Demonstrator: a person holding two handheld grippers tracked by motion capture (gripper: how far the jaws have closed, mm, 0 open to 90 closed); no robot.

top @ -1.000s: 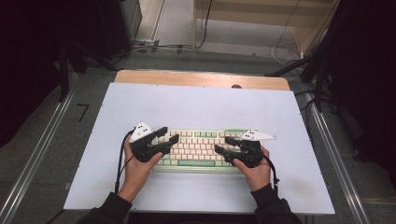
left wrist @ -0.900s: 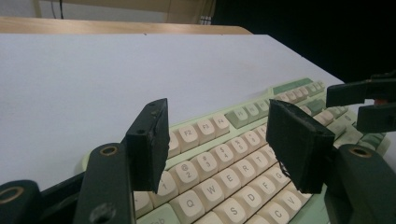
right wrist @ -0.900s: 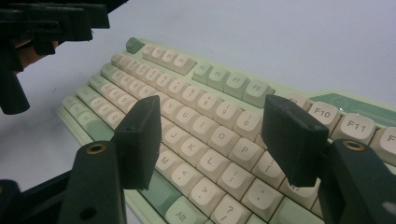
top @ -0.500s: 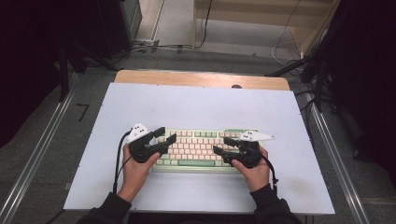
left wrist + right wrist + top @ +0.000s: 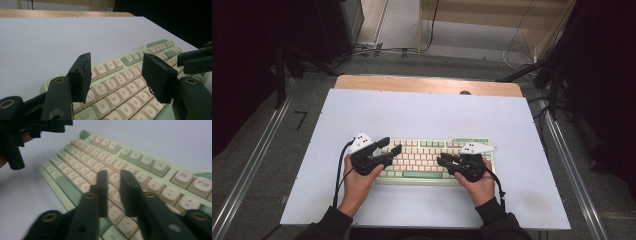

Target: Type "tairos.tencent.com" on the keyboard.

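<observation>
A pale green keyboard (image 5: 427,155) with cream keys lies on the near half of the white board. My left gripper (image 5: 392,145) hovers over its left end, jaws wide open and nothing between them; in the left gripper view (image 5: 117,60) they frame the number and Q-W-E rows of the keyboard (image 5: 117,82). My right gripper (image 5: 442,160) is over the right half, pointing left. Its jaws have just been closing and stand nearly shut in the right gripper view (image 5: 113,173), a thin gap left, nothing between them, the keyboard (image 5: 100,162) just below.
The white board (image 5: 427,110) covers a wooden table whose far edge (image 5: 427,85) shows behind it. Metal rails (image 5: 257,165) run along both sides. Cables (image 5: 377,50) lie on the floor beyond. The other gripper shows at the right edge (image 5: 197,60) and top left (image 5: 15,135).
The right gripper's jaws have closed from wide apart to almost together. Both hands stay in about the same place over the keyboard.
</observation>
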